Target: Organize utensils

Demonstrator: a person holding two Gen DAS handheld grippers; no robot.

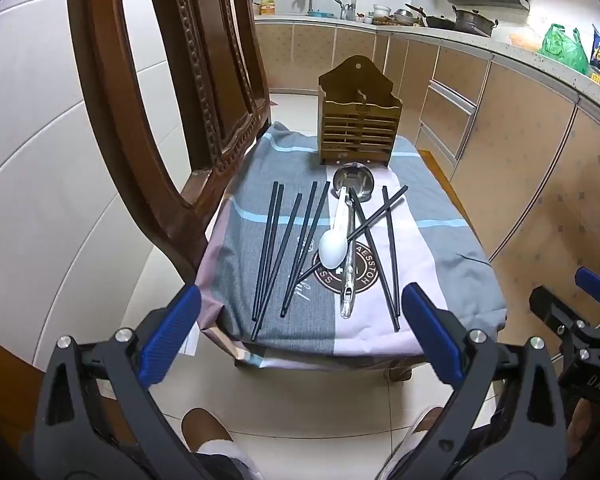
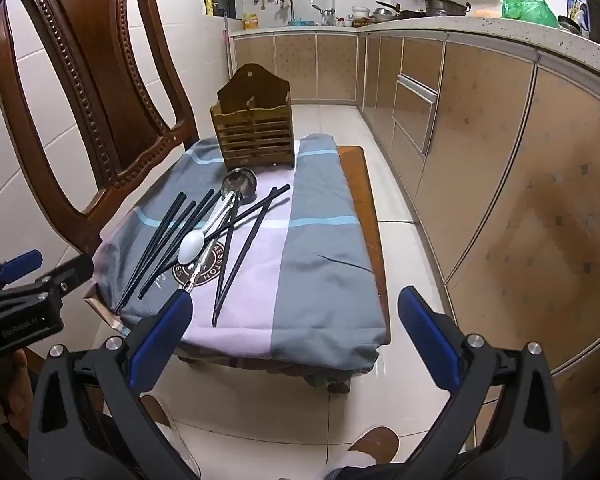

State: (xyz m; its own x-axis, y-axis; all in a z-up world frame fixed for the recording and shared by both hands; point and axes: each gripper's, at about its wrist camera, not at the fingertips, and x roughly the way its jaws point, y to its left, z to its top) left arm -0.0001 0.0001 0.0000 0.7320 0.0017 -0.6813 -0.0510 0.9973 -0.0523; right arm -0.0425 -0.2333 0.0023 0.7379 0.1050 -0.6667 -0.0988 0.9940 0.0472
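Surface: kitchen chair seat point(image 1: 236, 168) draped in a grey and pink cloth point(image 1: 452, 272); tiled floor below
Left gripper point(image 1: 300, 312): jaws spread wide, empty; hovering short of the cloth's near edge
Right gripper point(image 2: 296, 312): jaws wide apart, nothing between them
Utensils: black chopsticks point(image 1: 270, 256) scattered on the cloth; white spoon point(image 1: 332, 250) lying over the steel ladle point(image 1: 350, 184)
Holder: wooden utensil rack point(image 1: 358, 120) upright at the far edge, beyond the ladle's bowl

The wooden holder's point(image 1: 358, 128) compartments perhaps sit empty; interior hidden.
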